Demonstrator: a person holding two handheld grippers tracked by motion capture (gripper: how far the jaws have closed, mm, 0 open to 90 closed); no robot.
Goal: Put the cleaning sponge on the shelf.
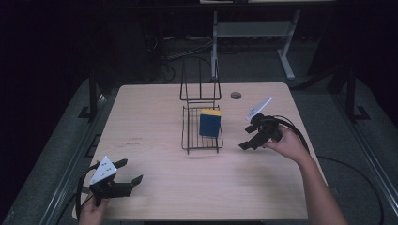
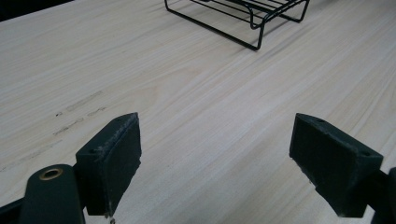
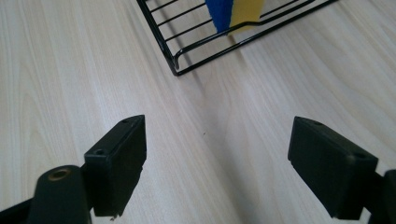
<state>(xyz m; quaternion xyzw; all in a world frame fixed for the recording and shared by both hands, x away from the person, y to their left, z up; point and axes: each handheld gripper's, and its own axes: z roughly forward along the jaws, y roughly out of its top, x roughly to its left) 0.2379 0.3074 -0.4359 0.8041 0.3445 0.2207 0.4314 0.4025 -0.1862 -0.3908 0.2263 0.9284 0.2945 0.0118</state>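
Apparently the placing is done: the blue-and-yellow sponge [image 1: 210,123] is seen propped in the wire rack [image 1: 189,140], just ahead of the right tool [image 1: 251,137], whose jaws are spread wide and empty; the left tool [image 1: 126,171] is likewise held wide apart, over bare worktop [image 1: 155,197]

L gripper [image 1: 127,171] & R gripper [image 1: 247,137]: jaws wide, empty.

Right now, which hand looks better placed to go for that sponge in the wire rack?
Probably the right tool: it hovers open just beside the wire rack holding the sponge. The left tool sits open at the table's near corner.
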